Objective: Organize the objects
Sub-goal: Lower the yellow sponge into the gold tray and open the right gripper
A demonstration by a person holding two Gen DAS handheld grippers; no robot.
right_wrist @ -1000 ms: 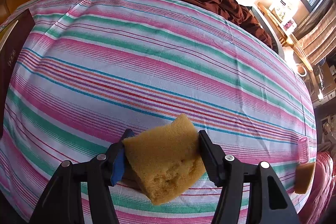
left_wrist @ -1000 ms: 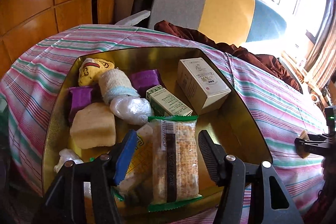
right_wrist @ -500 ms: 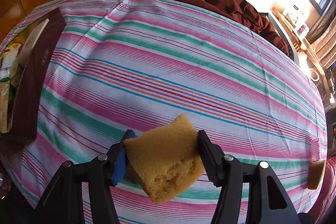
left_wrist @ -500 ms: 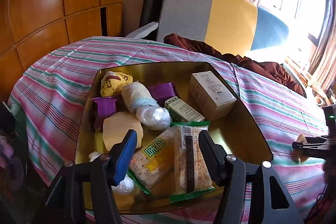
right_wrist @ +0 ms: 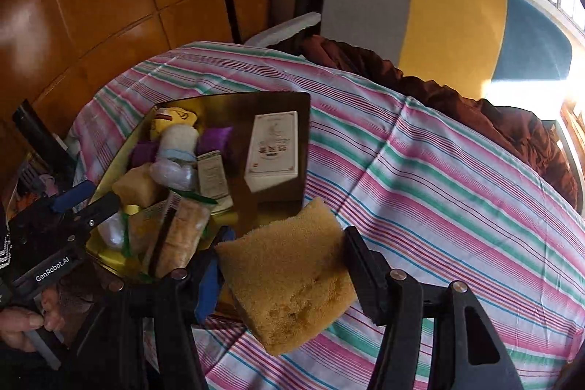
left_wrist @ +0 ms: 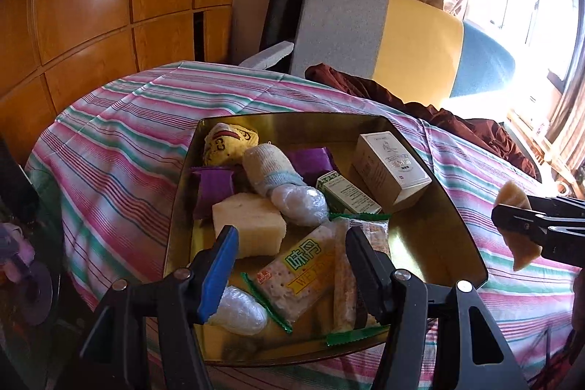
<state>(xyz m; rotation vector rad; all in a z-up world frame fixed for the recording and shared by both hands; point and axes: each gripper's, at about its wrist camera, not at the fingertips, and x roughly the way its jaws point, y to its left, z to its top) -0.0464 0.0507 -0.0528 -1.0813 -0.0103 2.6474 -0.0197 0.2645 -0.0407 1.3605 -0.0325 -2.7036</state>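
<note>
A gold tray (left_wrist: 453, 218) sits on the striped cloth and holds several items: a white box (left_wrist: 393, 172), a pale sponge block (left_wrist: 248, 225), cracker packs (left_wrist: 303, 276), purple wrappers and a rolled sock. My left gripper (left_wrist: 289, 265) is open and empty, hovering over the tray's near edge. My right gripper (right_wrist: 283, 275) is shut on a yellow sponge (right_wrist: 289, 273), held above the cloth just right of the tray (right_wrist: 278, 101). The right gripper with the sponge (left_wrist: 517, 225) also shows in the left wrist view at the right edge.
The striped tablecloth (right_wrist: 438, 170) stretches to the right of the tray. A brown cloth (right_wrist: 493, 112) lies at the far edge before a grey, yellow and blue cushion (right_wrist: 438, 10). Wooden cabinets (left_wrist: 109, 6) stand at the left.
My right gripper swung left with the sponge, bringing the tray into its view. My left gripper drew back and rose from the tray, staying open.
</note>
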